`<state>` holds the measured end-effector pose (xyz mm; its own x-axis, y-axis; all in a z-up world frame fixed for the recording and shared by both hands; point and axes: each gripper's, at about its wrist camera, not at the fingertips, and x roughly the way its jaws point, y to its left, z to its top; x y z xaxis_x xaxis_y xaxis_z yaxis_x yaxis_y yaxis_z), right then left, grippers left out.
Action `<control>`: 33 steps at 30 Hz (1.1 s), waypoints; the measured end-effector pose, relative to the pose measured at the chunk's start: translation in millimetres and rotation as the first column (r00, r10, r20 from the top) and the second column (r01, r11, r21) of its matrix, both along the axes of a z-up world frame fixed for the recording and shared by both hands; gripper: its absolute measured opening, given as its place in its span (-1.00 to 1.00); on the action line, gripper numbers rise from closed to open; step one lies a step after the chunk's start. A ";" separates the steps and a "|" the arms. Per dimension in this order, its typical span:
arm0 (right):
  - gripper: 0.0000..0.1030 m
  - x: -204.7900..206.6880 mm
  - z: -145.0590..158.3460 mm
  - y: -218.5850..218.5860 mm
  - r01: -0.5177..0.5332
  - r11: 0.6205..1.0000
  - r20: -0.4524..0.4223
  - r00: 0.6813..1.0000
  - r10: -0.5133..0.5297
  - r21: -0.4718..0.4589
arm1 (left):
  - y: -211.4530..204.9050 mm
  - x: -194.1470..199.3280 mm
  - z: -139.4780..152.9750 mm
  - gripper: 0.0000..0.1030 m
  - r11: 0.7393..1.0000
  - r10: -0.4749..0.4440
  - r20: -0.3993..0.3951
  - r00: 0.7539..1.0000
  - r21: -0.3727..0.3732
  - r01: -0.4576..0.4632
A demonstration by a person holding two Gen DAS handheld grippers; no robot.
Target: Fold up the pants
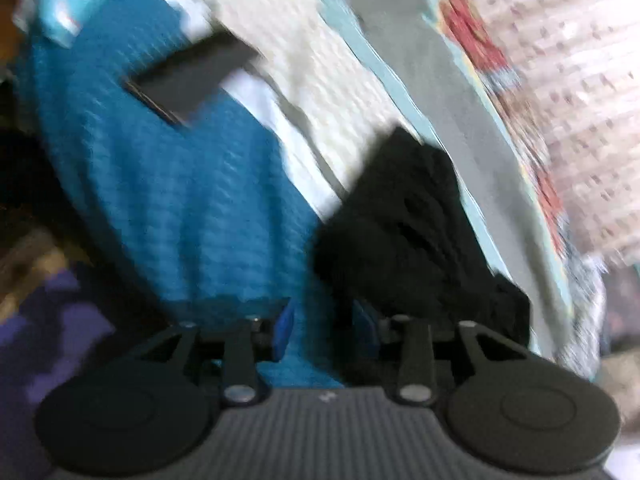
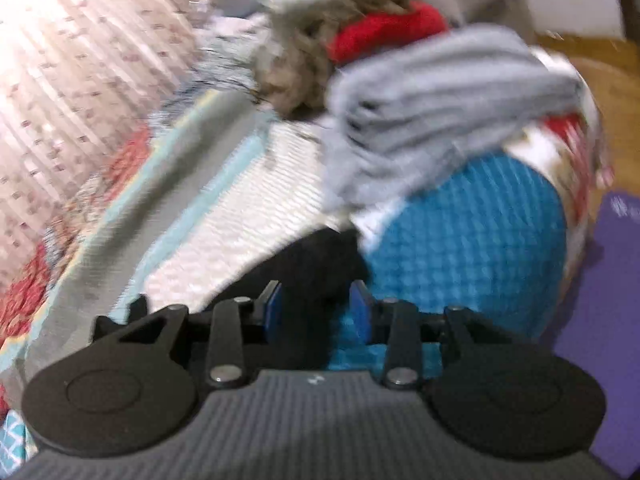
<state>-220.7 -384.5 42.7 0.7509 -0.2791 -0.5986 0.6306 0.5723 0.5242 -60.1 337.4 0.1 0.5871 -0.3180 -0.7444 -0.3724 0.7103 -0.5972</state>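
Black pants point(image 1: 404, 232) lie bunched at one o'clock of the part-open, empty left gripper point(image 1: 324, 336); soft, limp cloth, best pinched at an edge.

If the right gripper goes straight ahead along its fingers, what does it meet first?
Probably the black pants: the dark cloth lies just beyond the open right gripper, on the blue textured cover. The picture is blurred, so depth is uncertain.
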 end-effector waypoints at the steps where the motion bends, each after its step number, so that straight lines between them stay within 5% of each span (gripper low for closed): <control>1: -0.21 7.4 10.3 1.2 -0.041 0.999 0.009 0.999 0.041 -0.012 | 9.7 -1.1 7.0 -0.35 0.999 0.031 0.018 0.999 0.024 -0.032; 5: -0.21 47.8 48.6 9.3 -0.205 0.977 0.020 0.978 0.206 -0.051 | 35.8 23.8 34.5 -0.35 0.988 0.094 0.084 0.992 0.116 -0.103; 9: -0.19 122.0 59.4 20.3 -0.363 0.932 0.035 0.931 0.363 -0.004 | 12.4 105.8 47.1 0.05 0.975 -0.054 0.146 0.988 0.220 0.021; 17: -0.04 299.8 -19.9 53.6 -0.480 0.868 -0.088 0.866 0.492 0.124 | -66.6 264.3 -4.2 0.30 0.947 -0.245 0.069 0.967 0.232 0.223; 20: 0.01 348.5 -52.6 65.2 -0.499 0.860 -0.196 0.837 0.511 0.109 | -87.6 287.5 -26.1 0.63 0.937 -0.269 0.030 0.963 0.242 0.254; 23: 0.04 378.4 -78.2 76.1 -0.517 0.846 -0.253 0.808 0.532 0.129 | -101.2 300.8 -43.5 0.30 0.932 -0.284 0.001 0.959 0.237 0.276; 25: -0.49 387.6 -81.2 82.6 -0.560 0.822 -0.254 0.784 0.567 0.108 | -110.0 302.6 -48.2 -0.38 0.917 -0.322 0.011 0.947 0.250 0.310; 26: -0.81 389.9 -78.0 87.1 -0.581 0.809 -0.265 0.769 0.582 0.089 | -112.0 303.0 -47.1 -0.44 0.912 -0.336 0.024 0.942 0.260 0.319; 29: -0.82 384.8 -44.1 74.3 -0.543 0.838 -0.185 0.830 0.526 -0.056 | -104.2 299.3 -34.8 -0.68 0.922 -0.333 0.092 0.938 0.241 0.304; 33: -0.96 361.6 10.5 8.4 -0.313 0.937 0.014 0.948 0.319 -0.151 | -75.8 285.9 -8.8 -0.73 0.962 -0.250 0.253 0.935 0.173 0.210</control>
